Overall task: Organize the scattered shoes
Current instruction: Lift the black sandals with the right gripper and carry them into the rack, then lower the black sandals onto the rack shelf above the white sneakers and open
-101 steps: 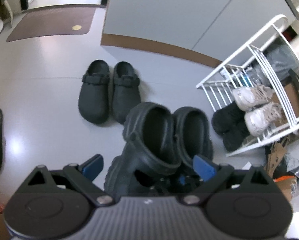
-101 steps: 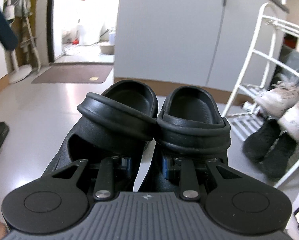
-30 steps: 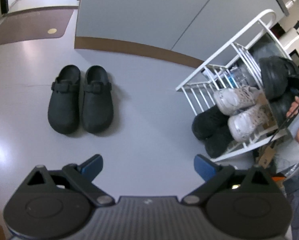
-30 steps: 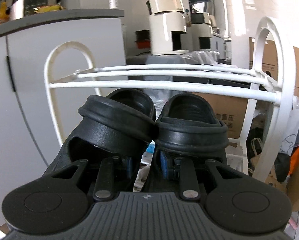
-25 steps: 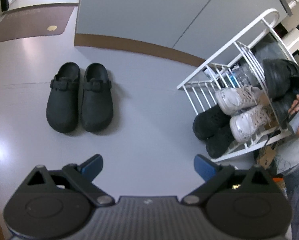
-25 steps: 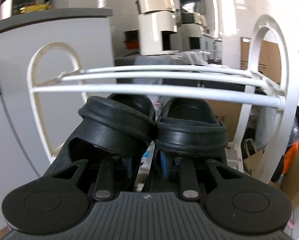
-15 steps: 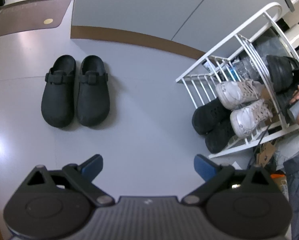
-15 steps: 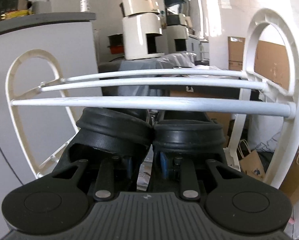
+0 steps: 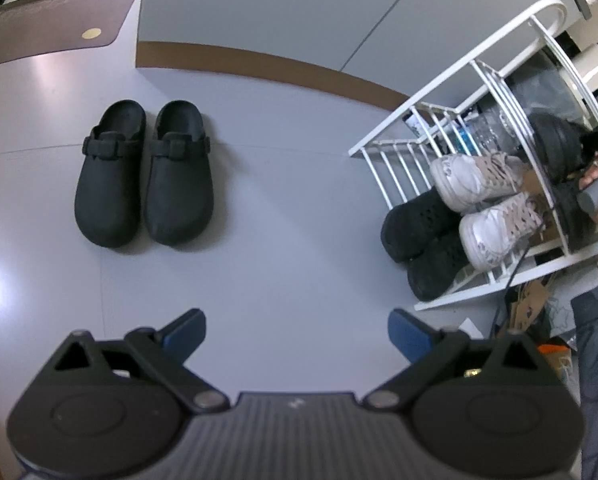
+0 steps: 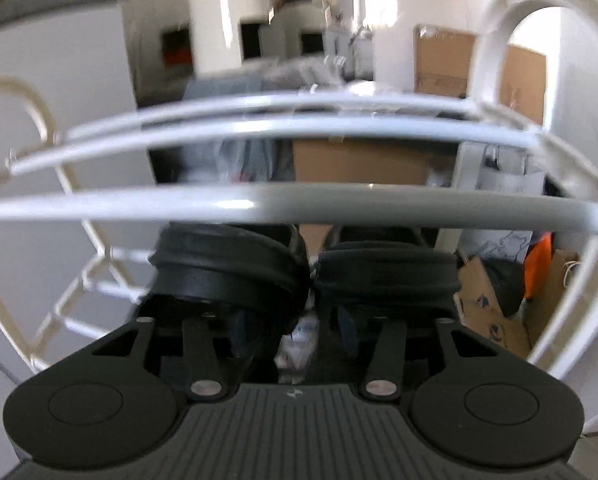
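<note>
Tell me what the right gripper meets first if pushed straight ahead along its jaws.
Likely cardboard behind the white shoe rack. The right gripper, shut on the black clogs, points beneath that rail, so nothing nearer clearly blocks it; depth is unclear.

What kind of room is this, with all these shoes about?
Probably a home entryway beside a kitchen. A white shoe rack holds white sneakers, black clogs sit on the floor near a brown doormat, and cream appliances stand behind.

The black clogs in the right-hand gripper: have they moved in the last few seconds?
Yes. The black clogs went from above the floor into the white rack, now under its top bars.
</note>
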`<state>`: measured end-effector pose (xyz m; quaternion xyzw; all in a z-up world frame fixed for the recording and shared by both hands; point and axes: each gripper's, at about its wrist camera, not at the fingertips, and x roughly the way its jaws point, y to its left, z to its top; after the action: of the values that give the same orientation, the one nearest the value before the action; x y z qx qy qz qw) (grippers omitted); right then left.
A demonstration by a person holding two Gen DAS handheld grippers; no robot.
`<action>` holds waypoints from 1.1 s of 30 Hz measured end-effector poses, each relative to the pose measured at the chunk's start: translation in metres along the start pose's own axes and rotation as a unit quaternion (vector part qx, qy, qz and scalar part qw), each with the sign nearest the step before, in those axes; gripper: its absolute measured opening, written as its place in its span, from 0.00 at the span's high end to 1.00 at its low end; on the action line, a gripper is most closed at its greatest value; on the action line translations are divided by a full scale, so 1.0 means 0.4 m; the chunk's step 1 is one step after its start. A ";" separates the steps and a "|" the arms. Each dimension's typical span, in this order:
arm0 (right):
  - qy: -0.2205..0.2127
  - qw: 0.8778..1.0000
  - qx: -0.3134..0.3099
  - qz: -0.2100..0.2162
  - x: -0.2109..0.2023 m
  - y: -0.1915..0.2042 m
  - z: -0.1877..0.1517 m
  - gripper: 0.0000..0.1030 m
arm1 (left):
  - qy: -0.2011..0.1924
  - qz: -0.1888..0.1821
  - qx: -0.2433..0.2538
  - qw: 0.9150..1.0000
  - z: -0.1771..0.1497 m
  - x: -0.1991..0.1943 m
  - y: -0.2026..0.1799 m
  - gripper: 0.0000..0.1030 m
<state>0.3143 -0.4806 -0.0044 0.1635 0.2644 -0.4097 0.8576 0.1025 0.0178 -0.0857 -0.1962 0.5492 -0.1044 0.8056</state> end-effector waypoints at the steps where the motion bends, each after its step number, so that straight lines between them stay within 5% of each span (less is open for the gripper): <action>1: 0.004 1.000 -0.004 -0.001 -0.003 0.008 0.006 0.31 | 0.001 0.000 0.000 1.000 0.000 0.001 -0.001 0.04; 3: 0.017 1.000 -0.006 -0.004 -0.004 0.018 0.015 0.29 | 0.003 0.001 0.000 1.000 0.000 0.004 -0.002 0.04; 5: 0.029 1.000 -0.008 0.000 -0.008 0.026 0.022 0.14 | 0.003 0.001 -0.001 1.000 0.001 0.006 -0.003 0.04; 10: 0.012 1.000 -0.020 0.020 -0.058 0.049 0.020 0.07 | 0.000 0.001 0.001 1.000 0.002 0.005 -0.007 0.04; 23: 0.037 0.993 -0.094 0.054 -0.171 0.075 -0.059 0.06 | -0.023 0.022 0.001 0.999 -0.006 -0.038 0.002 0.04; 33: 0.011 0.993 -0.092 0.071 -0.349 0.039 -0.072 0.06 | -0.038 0.021 -0.012 0.999 -0.038 -0.099 0.031 0.04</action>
<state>0.2441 -0.3708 0.0552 0.1069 0.2983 -0.3201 0.8928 0.0731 0.0412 -0.0626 -0.1981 0.5235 -0.0728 0.8255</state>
